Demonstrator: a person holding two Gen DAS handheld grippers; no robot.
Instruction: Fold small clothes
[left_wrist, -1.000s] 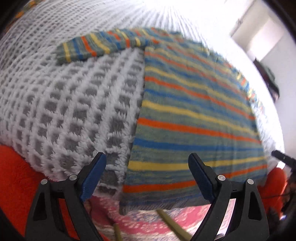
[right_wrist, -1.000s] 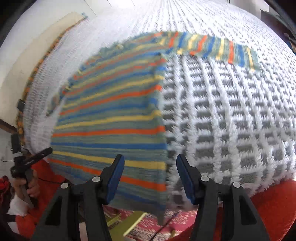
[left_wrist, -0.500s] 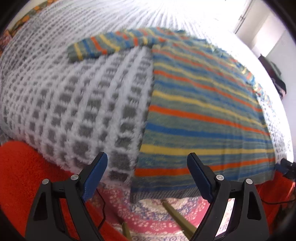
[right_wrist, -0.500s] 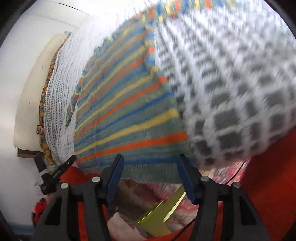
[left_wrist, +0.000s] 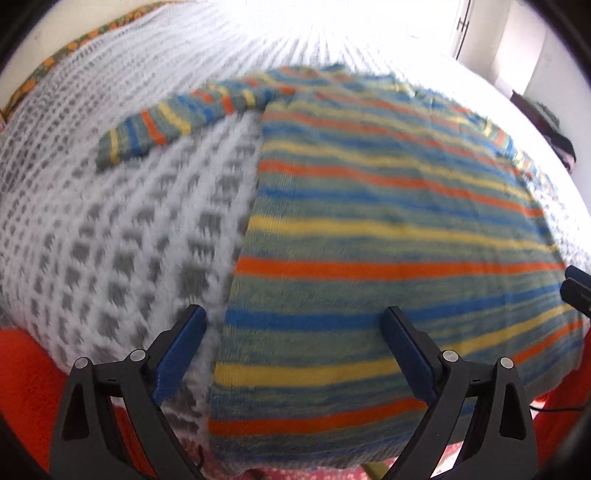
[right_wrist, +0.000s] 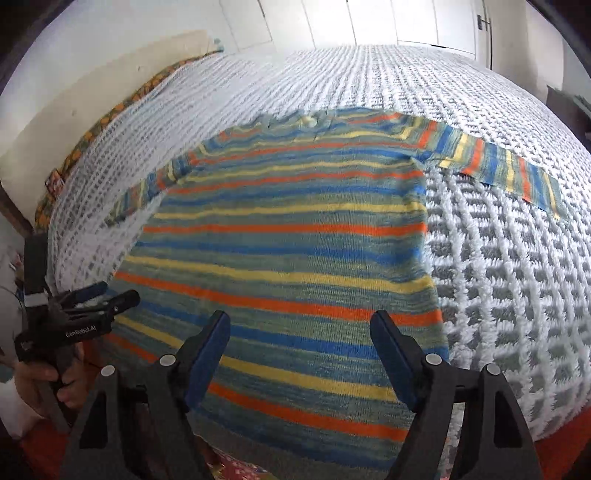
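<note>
A small sweater (left_wrist: 388, 240) (right_wrist: 288, 240) striped in green, blue, yellow and orange lies flat on a white and grey checked bedspread (left_wrist: 110, 229), both sleeves spread out: one (left_wrist: 166, 125), the other (right_wrist: 517, 170). My left gripper (left_wrist: 293, 317) hovers over the sweater's lower left side edge, one finger above the bedspread and one above the knit. Its jaws are opening and grip nothing. My right gripper (right_wrist: 301, 319) hangs over the lower right part of the sweater. Its jaws are opening too, with nothing pinched between them. A hand (right_wrist: 48, 380) holds the left gripper (right_wrist: 96, 306).
Red fabric (left_wrist: 26, 369) runs along the bed's near edge, with a patterned rug (right_wrist: 236, 465) below it. An orange-patterned sheet edge (right_wrist: 110, 114) lines the far left side by the wall. White cupboard doors (right_wrist: 406, 22) stand beyond the bed.
Both grippers have come in over the sweater, which now fills more of each view. The right gripper swung from the sweater's side edge to above its body, and its jaws stand wider.
</note>
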